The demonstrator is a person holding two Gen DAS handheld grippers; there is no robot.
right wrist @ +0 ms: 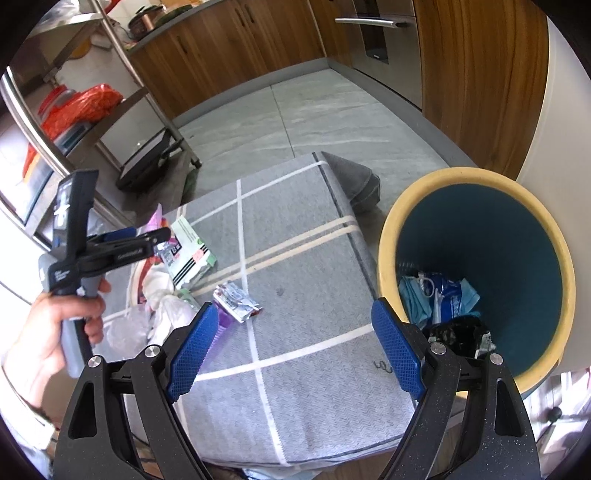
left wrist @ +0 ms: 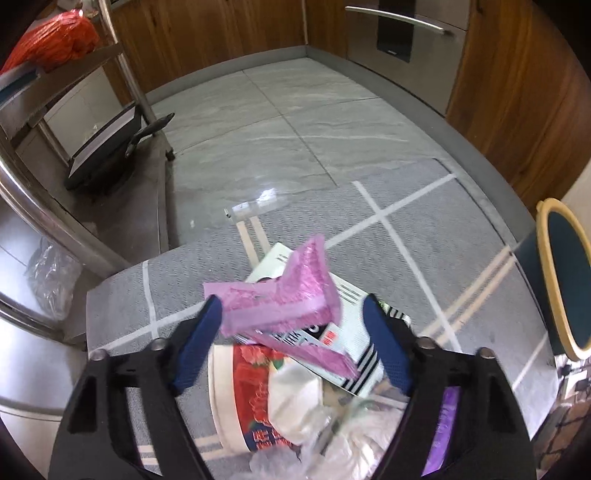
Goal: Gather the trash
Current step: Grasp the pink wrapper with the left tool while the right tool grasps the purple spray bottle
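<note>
My left gripper (left wrist: 291, 302) hangs over a heap of trash on the grey checked tablecloth (left wrist: 406, 206). A pink bubble mailer (left wrist: 280, 299) lies between its blue pads, which stand apart on either side of it. Under the mailer are a white striped packet (left wrist: 354, 325), a red and white noodle cup (left wrist: 240, 387) and crumpled white plastic (left wrist: 295, 402). In the right wrist view a hand (right wrist: 55, 332) holds the left gripper (right wrist: 162, 238) over that heap. My right gripper (right wrist: 295, 339) is open and holds nothing. A crumpled wrapper (right wrist: 236, 299) lies just beyond its left pad. The yellow-rimmed teal bin (right wrist: 386, 240) stands to the right with trash inside.
A steel rack (right wrist: 122, 48) with an orange bag (right wrist: 85, 107) and a black grill (right wrist: 144, 162) stands at the left. Wooden cabinets (right wrist: 480, 74) and an oven (right wrist: 376, 33) line the back. Grey tiled floor (right wrist: 314, 118) lies beyond the table. The bin's rim (left wrist: 546, 258) shows at the far right.
</note>
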